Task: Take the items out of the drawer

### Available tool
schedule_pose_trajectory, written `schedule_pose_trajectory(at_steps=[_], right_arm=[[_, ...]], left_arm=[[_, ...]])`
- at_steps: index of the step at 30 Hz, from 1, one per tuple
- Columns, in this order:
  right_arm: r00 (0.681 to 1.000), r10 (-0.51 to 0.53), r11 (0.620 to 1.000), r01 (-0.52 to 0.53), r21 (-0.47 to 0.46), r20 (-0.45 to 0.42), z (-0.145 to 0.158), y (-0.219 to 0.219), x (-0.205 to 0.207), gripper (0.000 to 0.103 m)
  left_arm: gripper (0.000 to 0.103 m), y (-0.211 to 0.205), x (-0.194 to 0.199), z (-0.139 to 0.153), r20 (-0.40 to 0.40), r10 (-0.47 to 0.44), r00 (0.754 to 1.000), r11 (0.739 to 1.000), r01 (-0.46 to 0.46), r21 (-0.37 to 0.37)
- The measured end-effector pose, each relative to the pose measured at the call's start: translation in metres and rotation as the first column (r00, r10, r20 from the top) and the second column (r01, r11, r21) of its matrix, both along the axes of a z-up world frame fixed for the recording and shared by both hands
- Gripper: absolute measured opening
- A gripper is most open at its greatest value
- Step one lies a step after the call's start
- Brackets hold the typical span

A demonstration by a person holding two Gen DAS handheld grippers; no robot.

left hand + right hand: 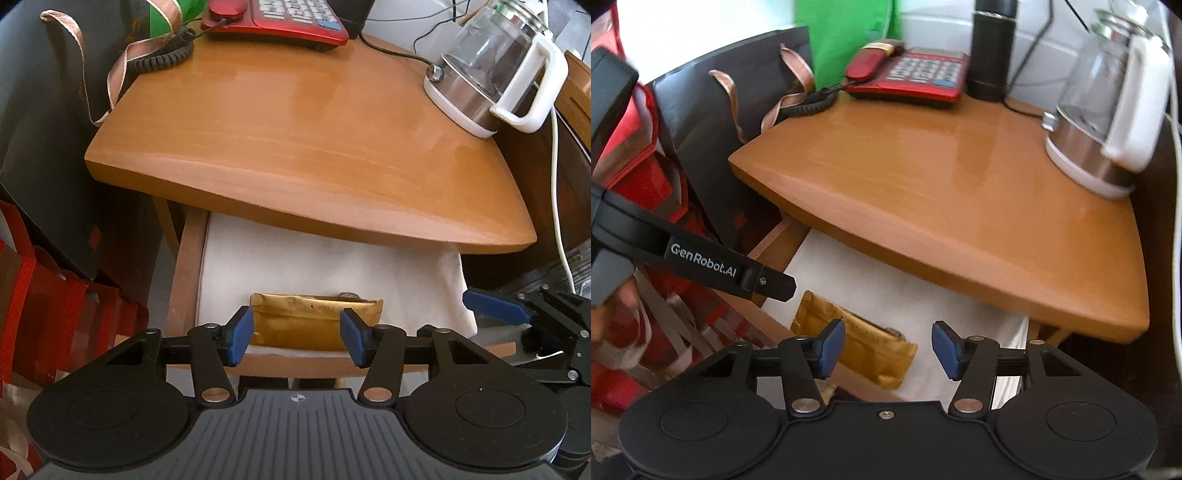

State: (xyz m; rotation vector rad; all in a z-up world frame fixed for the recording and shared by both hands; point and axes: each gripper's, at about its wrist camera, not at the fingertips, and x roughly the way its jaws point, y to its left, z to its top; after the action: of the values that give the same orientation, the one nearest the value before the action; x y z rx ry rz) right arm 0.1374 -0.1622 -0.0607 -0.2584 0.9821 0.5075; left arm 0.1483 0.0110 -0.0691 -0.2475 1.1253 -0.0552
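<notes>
The wooden drawer (184,280) stands pulled out under the nightstand top, lined with white cloth. A flat gold pouch (314,321) lies on the lining near the drawer's front. My left gripper (298,338) hovers over it, open, with a blue pad on either side of the pouch's middle and not pressing on it. In the right wrist view the gold pouch (871,343) lies slanted; my right gripper (888,349) is open above its right end and the white lining. One blue fingertip (495,305) of the right gripper shows at the drawer's right side.
The nightstand top (295,129) overhangs the back of the drawer. On it stand a red telephone (277,18), a glass kettle (491,74) and a black cylinder (993,48). A black bag (48,110) and a red bag (55,306) crowd the left.
</notes>
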Motion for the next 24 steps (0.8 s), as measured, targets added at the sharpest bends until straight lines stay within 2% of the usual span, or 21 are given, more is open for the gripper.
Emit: schedule_pose_trajectory(at_steps=[7, 16, 19, 24], right_arm=[[0.996, -0.085, 0.996, 0.087, 0.037, -0.036, 0.006, -0.004, -0.015, 0.054], [0.990, -0.120, 0.990, 0.125, 0.062, -0.073, 0.011, -0.011, -0.041, 0.054], [0.987, -0.125, 0.990, 0.131, 0.055, -0.099, 0.006, -0.013, -0.049, 0.054], [0.978, -0.149, 0.987, 0.155, 0.035, -0.147, -0.009, -0.018, -0.051, 0.054]], left_arm=[[0.059, -0.010, -0.011, 0.004, 0.005, -0.027, 1.000, 0.999, 0.027, 0.034], [0.059, -0.012, -0.034, 0.017, 0.030, -0.059, 0.998, 0.998, 0.058, 0.038], [0.059, -0.014, -0.045, 0.017, 0.026, -0.092, 0.995, 0.995, 0.091, 0.046], [0.059, -0.018, -0.057, 0.002, -0.027, -0.128, 0.991, 0.990, 0.129, 0.061]])
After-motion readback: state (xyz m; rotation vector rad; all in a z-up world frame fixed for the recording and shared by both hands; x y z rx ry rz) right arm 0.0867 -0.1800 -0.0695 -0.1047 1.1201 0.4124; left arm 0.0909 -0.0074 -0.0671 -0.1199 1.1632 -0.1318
